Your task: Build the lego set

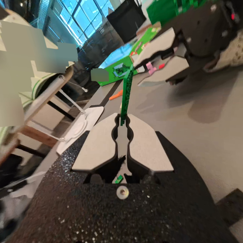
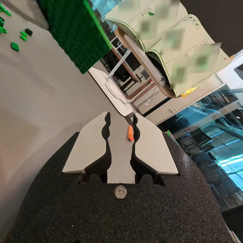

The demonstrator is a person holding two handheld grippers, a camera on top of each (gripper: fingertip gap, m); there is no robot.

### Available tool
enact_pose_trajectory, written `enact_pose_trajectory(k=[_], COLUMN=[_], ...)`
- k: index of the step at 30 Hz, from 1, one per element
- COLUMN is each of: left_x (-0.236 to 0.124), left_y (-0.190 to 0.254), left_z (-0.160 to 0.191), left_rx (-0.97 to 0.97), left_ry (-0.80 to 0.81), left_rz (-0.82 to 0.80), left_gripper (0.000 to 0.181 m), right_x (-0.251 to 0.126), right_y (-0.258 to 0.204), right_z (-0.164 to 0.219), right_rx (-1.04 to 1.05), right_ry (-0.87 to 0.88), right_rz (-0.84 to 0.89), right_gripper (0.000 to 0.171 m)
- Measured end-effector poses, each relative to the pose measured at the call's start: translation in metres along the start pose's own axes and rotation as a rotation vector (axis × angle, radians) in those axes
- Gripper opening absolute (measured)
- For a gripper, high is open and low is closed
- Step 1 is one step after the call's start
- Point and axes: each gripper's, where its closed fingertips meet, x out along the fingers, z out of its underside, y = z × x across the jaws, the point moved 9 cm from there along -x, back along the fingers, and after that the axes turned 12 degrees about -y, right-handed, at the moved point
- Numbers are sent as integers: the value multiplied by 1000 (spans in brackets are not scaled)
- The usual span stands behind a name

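My left gripper (image 1: 123, 115) is shut on the near edge of a large green baseplate (image 1: 126, 92), which it holds edge-on above the grey table (image 1: 171, 131). The same baseplate fills the upper left of the right wrist view (image 2: 76, 32). My right gripper (image 2: 121, 115) is open and empty, tilted over the table. In the left wrist view it (image 1: 138, 73) sits just beyond the plate's far end. An orange brick separator (image 2: 130, 133) lies on the table below its right finger, also visible in the left wrist view (image 1: 117, 96).
Loose green pieces (image 2: 15, 46) lie on the table at the left. Pink pieces (image 1: 151, 68) and a red piece (image 1: 161, 65) lie farther back. A green set box (image 1: 118, 65) and an open instruction booklet (image 2: 171, 39) on a stand (image 2: 115, 89) are at the table's edge.
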Motion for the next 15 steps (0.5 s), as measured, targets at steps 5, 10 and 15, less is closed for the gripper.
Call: enact_pose_trajectory(k=[5,10,15], left_x=[5,16,14], left_y=[40,65,72], left_z=[-10,-5,-5], left_rx=[391,586,676], left_ry=[-238,-524,-540], left_rz=[-54,-85,-180], left_gripper=[8,8,8], right_x=[1,4,2], right_y=[0,4,5], right_z=[1,4,5], right_rx=[-9,-5,-1], right_ry=[-12,-57,-73], right_rz=[13,58,75], right_gripper=[30,26,26])
